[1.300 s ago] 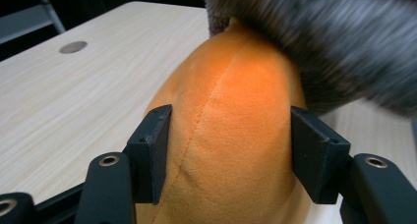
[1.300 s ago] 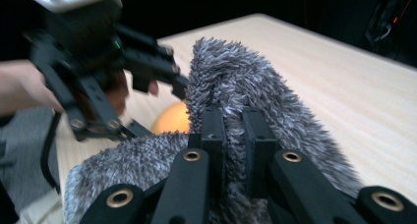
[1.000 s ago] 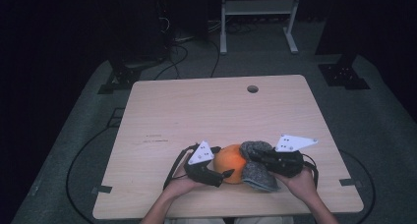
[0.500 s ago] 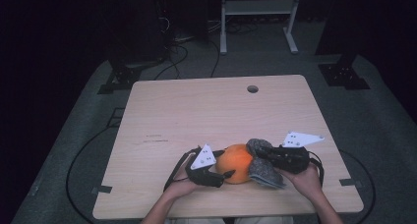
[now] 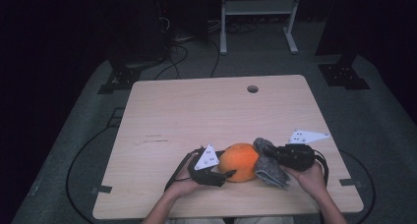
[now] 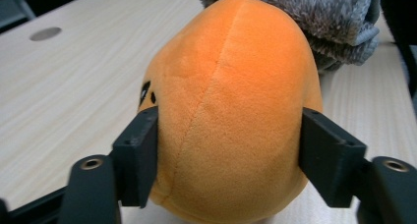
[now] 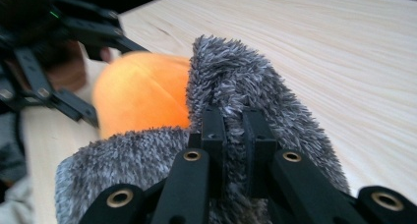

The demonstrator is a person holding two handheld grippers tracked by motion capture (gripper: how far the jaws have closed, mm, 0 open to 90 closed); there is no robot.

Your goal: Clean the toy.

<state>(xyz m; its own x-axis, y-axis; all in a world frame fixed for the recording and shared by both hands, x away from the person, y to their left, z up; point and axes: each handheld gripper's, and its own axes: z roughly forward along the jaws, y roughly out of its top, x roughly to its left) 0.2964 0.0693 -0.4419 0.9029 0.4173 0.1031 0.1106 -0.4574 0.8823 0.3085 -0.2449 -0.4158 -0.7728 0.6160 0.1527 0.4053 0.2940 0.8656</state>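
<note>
On table (image 5: 196,111), left hand-held gripper (image 5: 227,174) clamps orange plush (image 5: 239,161), right hand-held gripper (image 5: 273,153) pinches grey sock (image 5: 270,167).

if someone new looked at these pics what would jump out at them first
The bright orange plush toy near the front edge of the wooden table stands out first. The left gripper clasps it, one jaw pressed against each side. Beside it, the right gripper pinches a fuzzy grey sock that lies against the toy.
</note>
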